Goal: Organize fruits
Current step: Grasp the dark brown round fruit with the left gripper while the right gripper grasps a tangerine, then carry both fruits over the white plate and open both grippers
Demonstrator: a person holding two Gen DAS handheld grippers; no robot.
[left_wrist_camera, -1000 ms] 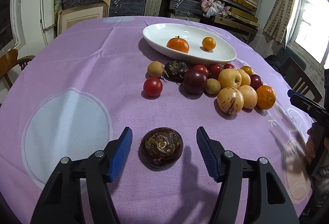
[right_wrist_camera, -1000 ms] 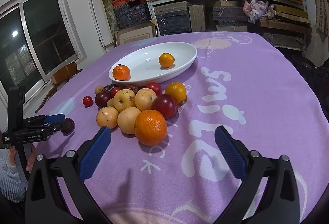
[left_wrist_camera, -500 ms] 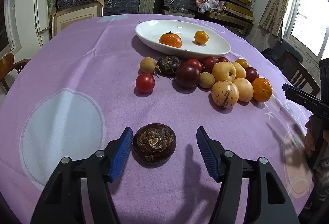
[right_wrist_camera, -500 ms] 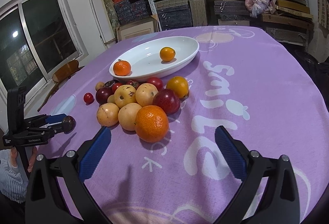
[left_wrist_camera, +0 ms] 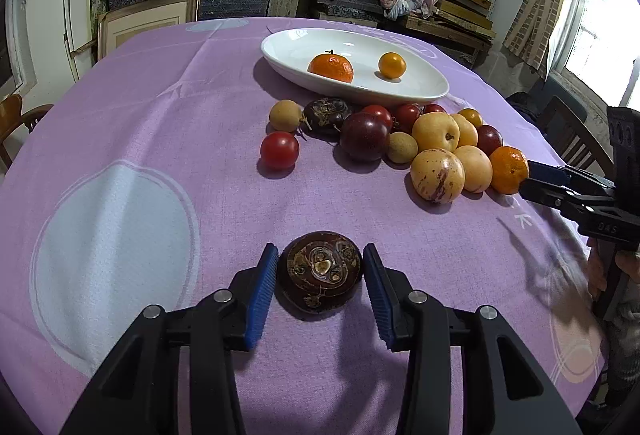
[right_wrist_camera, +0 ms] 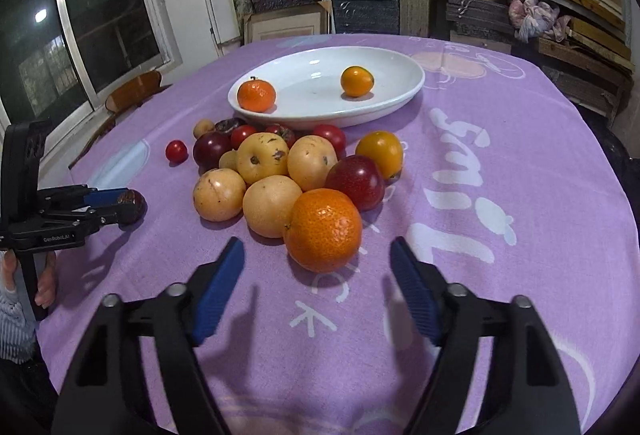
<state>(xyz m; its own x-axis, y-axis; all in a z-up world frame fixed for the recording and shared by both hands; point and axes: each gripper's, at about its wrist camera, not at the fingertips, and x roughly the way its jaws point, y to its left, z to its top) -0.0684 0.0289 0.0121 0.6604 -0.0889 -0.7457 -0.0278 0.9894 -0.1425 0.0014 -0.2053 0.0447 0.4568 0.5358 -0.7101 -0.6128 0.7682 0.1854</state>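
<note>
A round table under a purple cloth (left_wrist_camera: 168, 107) fills both my views, with shelves of stacked boxes behind. My left gripper (left_wrist_camera: 320, 275) points down at a dark brown fruit (left_wrist_camera: 320, 271) lying alone on the cloth, well apart from the heap; its jaws have just been closing and the blue pads now sit against both flanks, though I cannot tell how firmly they press. The fruit lies squat, its scarred end facing me. My right gripper (right_wrist_camera: 318, 261) tilts down toward the large orange (right_wrist_camera: 323, 229) at the near edge of the heap (right_wrist_camera: 280, 171); its jaws have just been narrowing, still wide, and the orange lies just ahead of the tips, untouched. The white dish (right_wrist_camera: 384, 103) beyond holds two small oranges. The far fruits in the heap are partly hidden.
</note>
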